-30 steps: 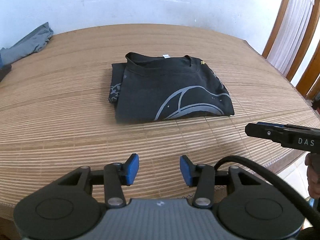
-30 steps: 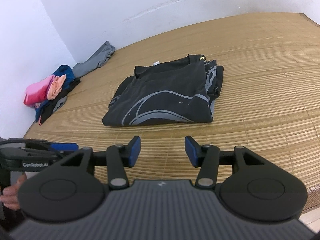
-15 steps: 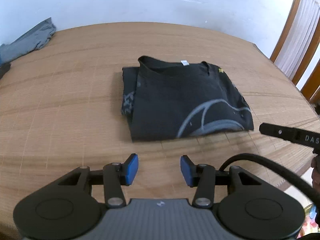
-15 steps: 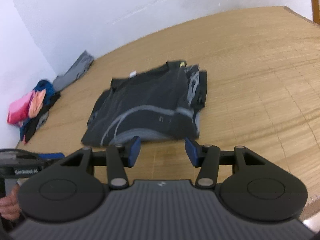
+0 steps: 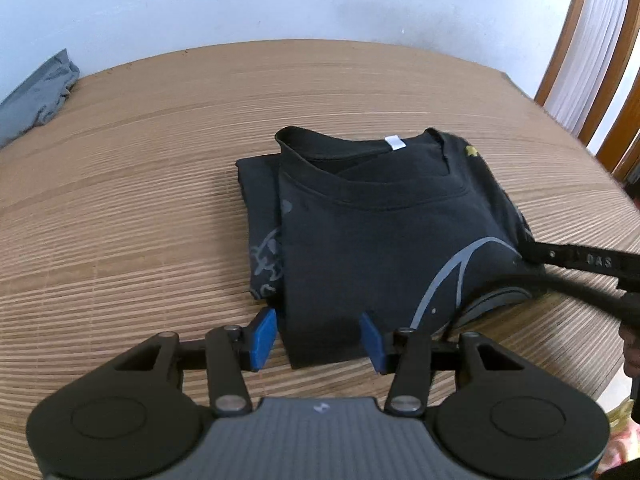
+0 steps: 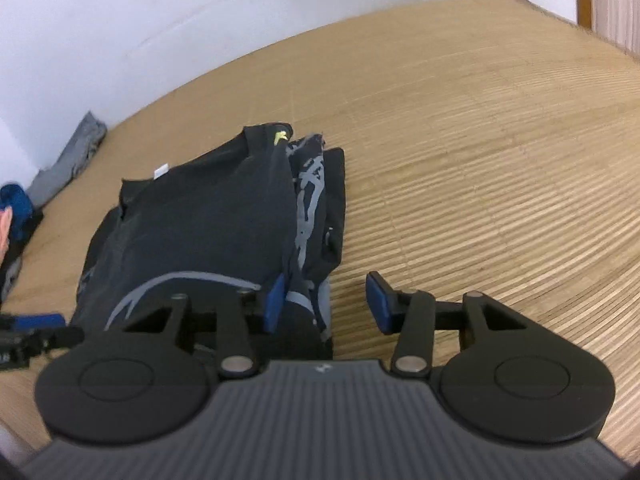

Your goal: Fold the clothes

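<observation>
While the left gripper hangs low over the mat, its two blue pads stand well apart, and the near left corner of the folded black T-shirt lies right between them, the cloth not pinched by either pad. Just ahead of that gripper the shirt spreads out flat, neckline and white neck tag at the far side, a grey curved print on the chest, and a folded-under layer with grey markings peeking out along its left edge. Off to that gripper's right, the right gripper has one black finger reaching in at the shirt's right edge, and a bit of the person's hand shows behind it. From the right gripper's own camera, its jaws are closing but still apart: the left blue pad sits over the shirt's near right corner, the right pad hovers over bare mat, and the stacked edge of cloth runs between them; whether the left pad touches the fabric I cannot tell. Beyond both tools the woven bamboo mat stretches away to a white wall. Far off to the left by that wall lies a crumpled grey garment, and nearer on the same side the right camera catches a small heap of blue and pink clothes at the mat's edge.
</observation>
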